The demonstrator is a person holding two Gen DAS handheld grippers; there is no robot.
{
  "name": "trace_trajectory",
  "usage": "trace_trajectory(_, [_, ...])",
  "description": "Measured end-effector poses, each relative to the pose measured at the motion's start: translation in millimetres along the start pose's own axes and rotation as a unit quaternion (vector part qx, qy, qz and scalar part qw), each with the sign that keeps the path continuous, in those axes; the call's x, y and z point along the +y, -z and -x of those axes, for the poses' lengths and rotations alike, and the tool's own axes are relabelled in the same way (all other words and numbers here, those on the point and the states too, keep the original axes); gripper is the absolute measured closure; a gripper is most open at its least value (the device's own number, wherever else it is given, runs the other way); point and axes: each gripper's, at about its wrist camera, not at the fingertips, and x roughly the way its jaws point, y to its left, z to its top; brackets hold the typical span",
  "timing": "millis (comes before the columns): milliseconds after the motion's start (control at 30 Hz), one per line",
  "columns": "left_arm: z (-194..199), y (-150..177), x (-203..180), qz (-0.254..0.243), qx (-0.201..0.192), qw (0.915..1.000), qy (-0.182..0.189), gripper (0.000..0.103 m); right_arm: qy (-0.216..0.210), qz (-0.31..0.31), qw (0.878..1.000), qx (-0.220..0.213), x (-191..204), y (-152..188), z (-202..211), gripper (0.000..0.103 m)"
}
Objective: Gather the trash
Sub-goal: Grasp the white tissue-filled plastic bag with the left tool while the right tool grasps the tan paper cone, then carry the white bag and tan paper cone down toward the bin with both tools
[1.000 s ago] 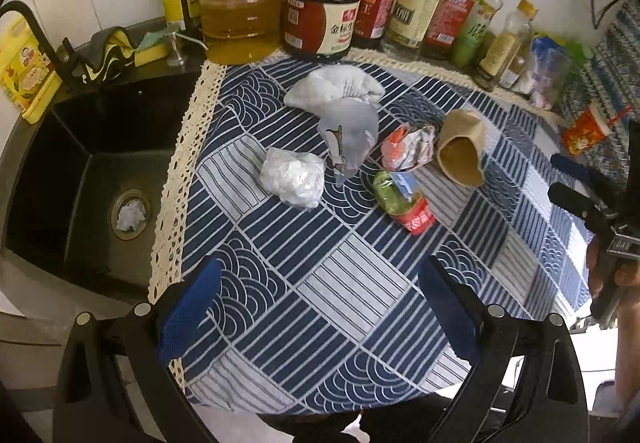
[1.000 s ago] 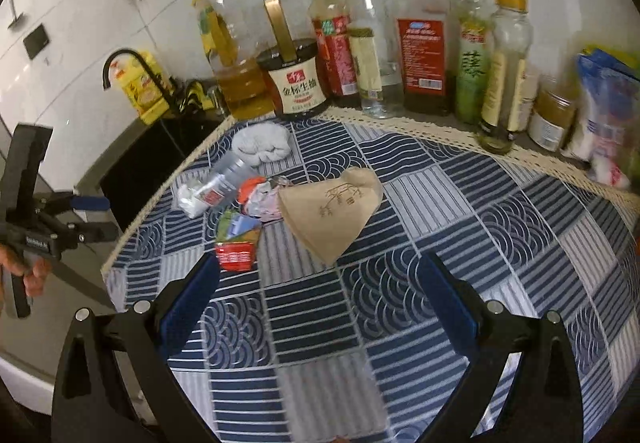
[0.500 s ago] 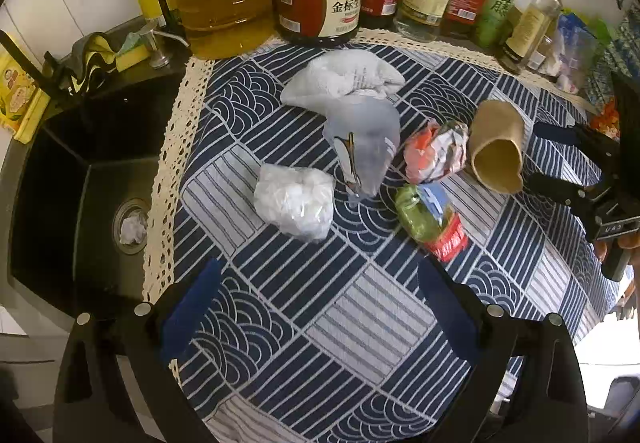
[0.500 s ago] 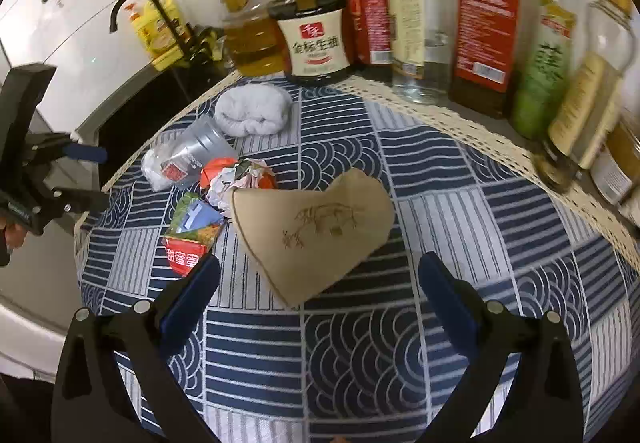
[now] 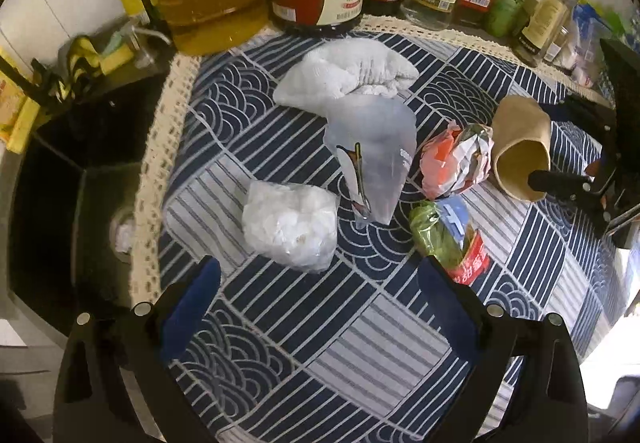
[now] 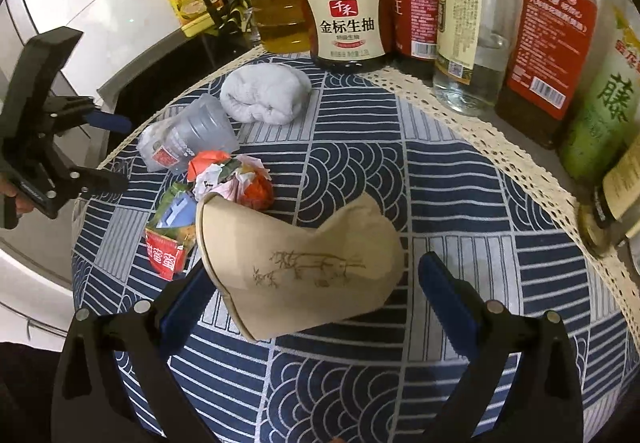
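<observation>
right tongs (image 6: 316, 291) spread wide, straddling paper bag (image 6: 300, 267) lying mouth-left on table (image 6: 440, 183); left tongs (image 5: 320, 295) gaping too, just short of white wad (image 5: 290, 229).

Tablecloth (image 5: 304, 327): navy and grey-white squares, alternating wave arcs and stripes; cream lace edging. Paper bag (image 6: 304, 267): tan, brown line drawing on side. Crumpled wrapper (image 5: 456, 159): red-orange, white and green. Flattened packet (image 5: 448, 235): green and blue, red end with yellow characters. Wadded plastic bag (image 5: 290, 225): translucent white. Crushed plastic cup (image 5: 374, 159): clear, small red label. Towel (image 6: 266, 93): white. Soy sauce jug (image 6: 348, 15): dark contents, cream label, red square, gold handle. Gripper pads (image 6: 442, 285): blue, on black frames. Sink (image 5: 60, 203): black.
</observation>
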Motion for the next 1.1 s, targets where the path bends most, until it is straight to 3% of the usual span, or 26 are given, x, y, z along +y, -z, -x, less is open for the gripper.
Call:
trace_trajectory(467, [-28,-11,20,0.013,0.015,0.9998,0.000,0.008,-0.045,0.000,0.999,0.001,1,-1,-8,0.008])
trace_trajectory(533, [-28,-13,19,0.001,0.007,1.0000,-0.007,0.014,-0.041,0.002,0.999,0.001,3,1,-7,0.021])
trace_trajectory(733, [-31,-14,18,-0.019,0.005,0.9998,-0.008,0.048,-0.039,0.003,0.999,-0.002,7,6,-3,0.021])
trace_trajectory(1100, [-18,-11,17,-0.035,-0.013,0.9993,0.002,0.051,-0.026,-0.021,0.999,-0.021,18,17,24,0.021])
